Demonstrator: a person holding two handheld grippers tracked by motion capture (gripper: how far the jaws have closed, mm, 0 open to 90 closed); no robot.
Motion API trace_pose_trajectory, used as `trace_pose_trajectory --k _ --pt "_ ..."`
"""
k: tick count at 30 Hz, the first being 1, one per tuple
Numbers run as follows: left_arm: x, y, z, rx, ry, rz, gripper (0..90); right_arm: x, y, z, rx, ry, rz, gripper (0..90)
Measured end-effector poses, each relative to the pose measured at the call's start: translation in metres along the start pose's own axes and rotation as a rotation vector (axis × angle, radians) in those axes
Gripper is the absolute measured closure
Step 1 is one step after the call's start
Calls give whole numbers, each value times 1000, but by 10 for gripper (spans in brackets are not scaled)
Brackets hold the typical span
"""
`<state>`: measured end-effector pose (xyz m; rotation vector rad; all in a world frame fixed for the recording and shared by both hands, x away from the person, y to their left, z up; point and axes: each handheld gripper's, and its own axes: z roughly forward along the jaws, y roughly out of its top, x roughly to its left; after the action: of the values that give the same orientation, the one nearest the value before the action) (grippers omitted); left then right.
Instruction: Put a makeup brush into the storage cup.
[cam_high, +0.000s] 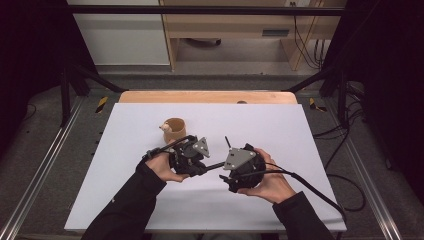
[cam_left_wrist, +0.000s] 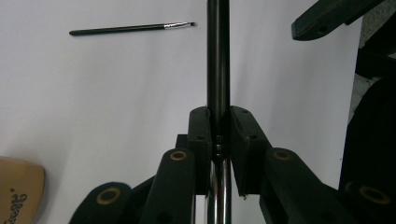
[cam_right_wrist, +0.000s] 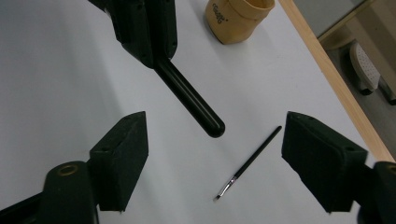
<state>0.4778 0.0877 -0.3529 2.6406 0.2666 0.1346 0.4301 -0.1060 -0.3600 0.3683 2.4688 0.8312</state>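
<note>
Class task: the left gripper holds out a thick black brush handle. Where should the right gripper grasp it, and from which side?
Grip the bare handle just behind its rounded end, coming end-on. It juts free above the sheet, pointing between the right gripper's open jaws; the left gripper clamps its other part.

A white sheet (cam_high: 280, 130) is covering the wooden table (cam_high: 207, 96), whose far edge is showing as a pale strip. Grey carpet (cam_high: 50, 145) is lying on both sides, with black cables (cam_high: 345, 165) trailing at the right. Black frame bars (cam_high: 200, 10) are crossing overhead. Beyond, a light wooden desk (cam_high: 235, 25) is standing beside a white cabinet (cam_high: 120, 35).
</note>
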Motion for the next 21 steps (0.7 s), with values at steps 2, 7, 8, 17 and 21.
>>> trace_pose_trajectory --k 2,7,8,17,21 --pt "0 1 0 5 -1 5 783 0 0 1 -1 -2 -12 256" --pt "-1 3 1 12 -16 -5 783 3 -1 3 5 12 -47 289" --pt "-2 4 1 13 -18 -7 783 4 -1 4 11 21 -72 312" --pt "-5 6 1 16 -32 -12 783 7 -1 8 14 28 -134 380" --pt "-6 7 1 21 -33 -1 783 8 -1 10 9 25 -152 400"
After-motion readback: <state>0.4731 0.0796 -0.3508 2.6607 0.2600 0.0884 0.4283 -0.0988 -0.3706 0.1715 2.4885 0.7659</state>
